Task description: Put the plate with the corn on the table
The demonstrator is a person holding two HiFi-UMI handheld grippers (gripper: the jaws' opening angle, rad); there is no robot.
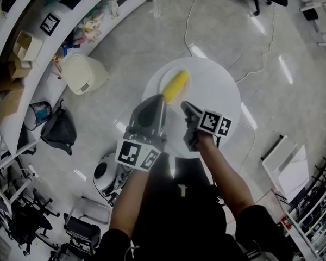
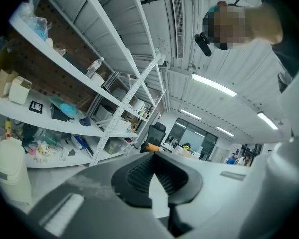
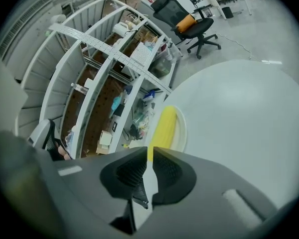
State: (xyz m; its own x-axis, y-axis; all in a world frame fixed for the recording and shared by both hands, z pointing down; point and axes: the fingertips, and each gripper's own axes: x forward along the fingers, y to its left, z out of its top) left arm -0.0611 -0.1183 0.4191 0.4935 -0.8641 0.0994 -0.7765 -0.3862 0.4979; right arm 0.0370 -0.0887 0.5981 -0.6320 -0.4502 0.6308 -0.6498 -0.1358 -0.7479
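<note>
You are standing over a grey floor (image 1: 125, 42), with curved white shelves (image 1: 27, 75) running along your left and the round white table (image 1: 220, 91) sitting right in front of you. The plate (image 1: 163, 79) is lying on the far left part of the table, near its edge, and the corn (image 1: 176, 85) is lying across it. You are holding both grippers above the near side of the table, side by side and not touching. Your left gripper (image 1: 159, 99) is hovering by the near end of the corn and pointing almost level. Its tips are meeting, with only a white wedge showing between the pads behind them, and it is carrying nothing. Your right gripper (image 1: 185, 106) is tilting down toward the plate, just beside its near rim. Its jaws are standing a thin slit apart, the corn is showing through that slit, and nothing is sitting between the pads.
</note>
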